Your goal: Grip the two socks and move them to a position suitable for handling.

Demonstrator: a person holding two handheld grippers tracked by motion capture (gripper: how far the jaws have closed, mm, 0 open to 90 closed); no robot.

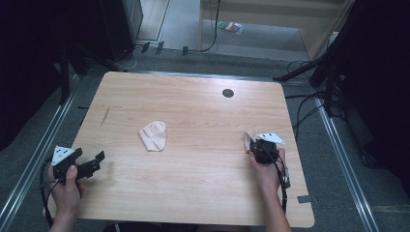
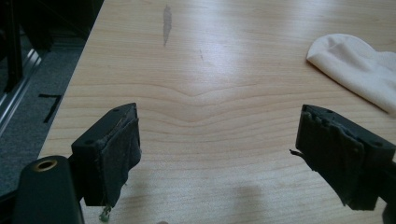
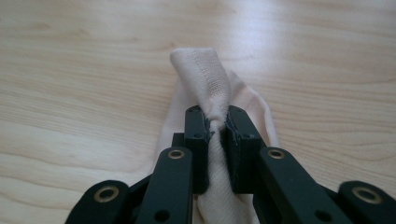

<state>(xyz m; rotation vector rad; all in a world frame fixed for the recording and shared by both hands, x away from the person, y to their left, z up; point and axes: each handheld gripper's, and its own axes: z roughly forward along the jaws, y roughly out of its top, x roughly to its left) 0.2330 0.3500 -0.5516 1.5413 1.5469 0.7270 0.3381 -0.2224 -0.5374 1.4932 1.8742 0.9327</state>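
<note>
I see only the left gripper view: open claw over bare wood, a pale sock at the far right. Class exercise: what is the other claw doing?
Observer: The right claw is shut on a second sock, pinching a fold of it between its jaws.
Operator: Is that sock lifted clear?
Observer: No; in the right gripper view its lower part still lies on the table.
Operator: Where are the two socks?
Observer: In the high view the loose sock lies near the table's middle, the pinched one towards the right edge.
</note>
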